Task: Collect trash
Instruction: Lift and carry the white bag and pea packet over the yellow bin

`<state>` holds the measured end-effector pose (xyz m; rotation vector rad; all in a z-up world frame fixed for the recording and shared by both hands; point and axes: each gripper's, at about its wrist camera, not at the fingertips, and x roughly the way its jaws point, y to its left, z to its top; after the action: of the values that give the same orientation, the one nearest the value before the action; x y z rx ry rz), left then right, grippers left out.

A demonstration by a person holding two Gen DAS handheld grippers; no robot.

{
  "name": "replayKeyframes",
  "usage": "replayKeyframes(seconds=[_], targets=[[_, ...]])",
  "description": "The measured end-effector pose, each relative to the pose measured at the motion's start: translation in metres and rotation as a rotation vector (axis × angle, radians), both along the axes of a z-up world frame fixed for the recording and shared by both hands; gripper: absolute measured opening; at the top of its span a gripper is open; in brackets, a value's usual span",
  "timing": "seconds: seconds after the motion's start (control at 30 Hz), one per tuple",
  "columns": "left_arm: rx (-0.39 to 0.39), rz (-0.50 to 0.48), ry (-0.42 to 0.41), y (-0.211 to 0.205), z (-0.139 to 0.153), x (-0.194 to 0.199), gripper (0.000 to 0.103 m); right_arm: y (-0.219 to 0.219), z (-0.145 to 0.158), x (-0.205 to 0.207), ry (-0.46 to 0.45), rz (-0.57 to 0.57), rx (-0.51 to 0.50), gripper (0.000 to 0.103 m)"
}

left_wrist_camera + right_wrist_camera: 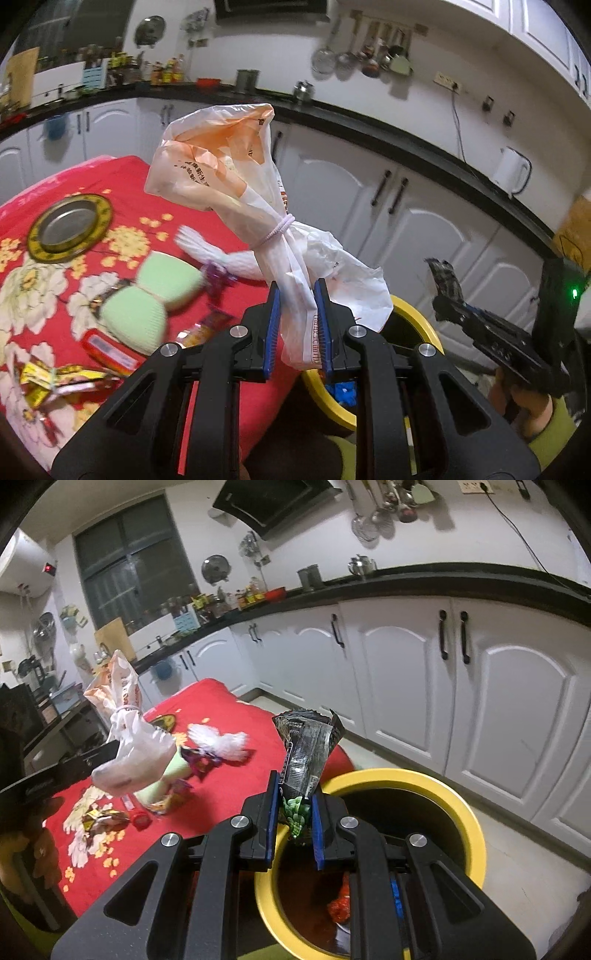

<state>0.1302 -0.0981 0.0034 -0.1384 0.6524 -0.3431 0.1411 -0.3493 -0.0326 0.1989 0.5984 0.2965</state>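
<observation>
My left gripper (297, 325) is shut on a white and orange plastic bag (221, 166) tied with a hair band, held above the table edge beside the yellow-rimmed trash bin (413, 314). The bag also shows in the right wrist view (129, 753). My right gripper (295, 819) is shut on a black and green snack wrapper (306, 749), held over the rim of the bin (469, 812). The right gripper shows in the left wrist view (448, 288) with the wrapper (445, 275). Red and blue scraps lie inside the bin (340, 904).
The table has a red flowered cloth (122, 177). On it lie a green sponge (155, 299), a crumpled white bag (221, 258), a purple wrapper (218, 275), candy wrappers (55, 376), a red packet (110, 350) and a round metal dish (70, 227). White cabinets (480, 686) stand behind.
</observation>
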Motion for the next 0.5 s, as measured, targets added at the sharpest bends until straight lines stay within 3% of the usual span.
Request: replayKeyframes(seconds=[0.5], targets=[[0.082,-0.210,0.131,-0.078,-0.063,0.001,0.013,-0.038,-0.029,0.011,0.093,-0.041,0.025,0.016]])
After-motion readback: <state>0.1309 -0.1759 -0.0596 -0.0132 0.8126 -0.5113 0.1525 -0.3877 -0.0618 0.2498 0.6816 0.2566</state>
